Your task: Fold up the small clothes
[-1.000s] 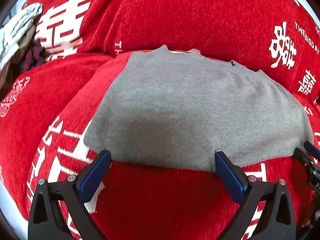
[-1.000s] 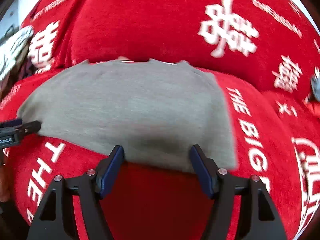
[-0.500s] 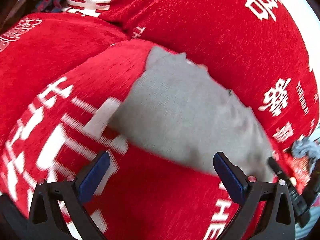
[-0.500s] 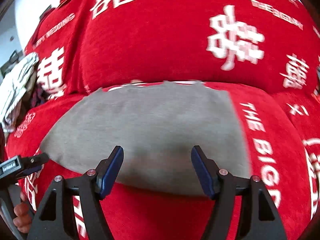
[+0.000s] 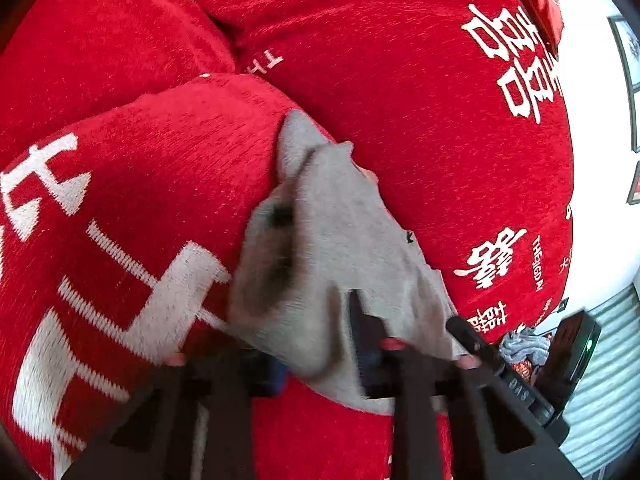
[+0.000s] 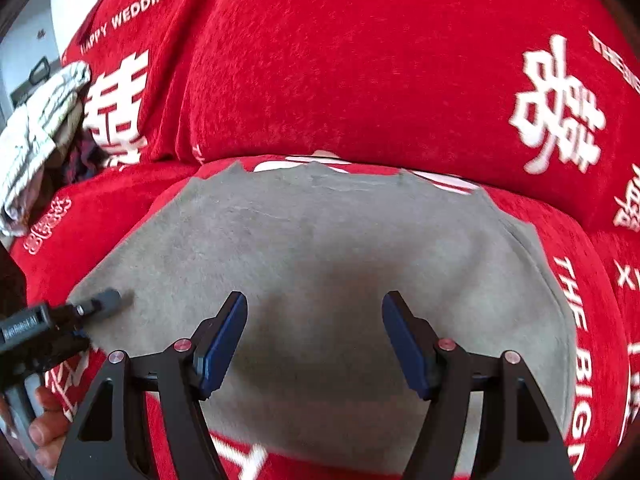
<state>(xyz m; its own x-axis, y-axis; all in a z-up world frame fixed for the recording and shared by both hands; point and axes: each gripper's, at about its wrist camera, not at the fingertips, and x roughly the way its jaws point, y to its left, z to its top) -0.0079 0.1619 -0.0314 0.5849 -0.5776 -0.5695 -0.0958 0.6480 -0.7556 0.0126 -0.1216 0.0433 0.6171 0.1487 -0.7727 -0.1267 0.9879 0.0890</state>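
Observation:
A grey garment lies spread flat on a red sofa cover. In the left wrist view its left corner is bunched up and lifted. My left gripper is closing its jaws with this corner pinched between them. The right wrist view shows the same left gripper on the garment's left edge. My right gripper hovers open over the garment's near middle, with nothing between its blue pads. One of the right gripper's fingers shows at the garment's far side in the left wrist view.
A striped white cloth and a dark plaid garment lie at the sofa's far left. More grey clothes lie past the sofa's right end. A person's hand holds the left gripper's handle.
The left gripper rolled, moved to the garment's left corner and closed its wide jaws on it, bunching the cloth. The right gripper moved in over the garment's near middle, still open.

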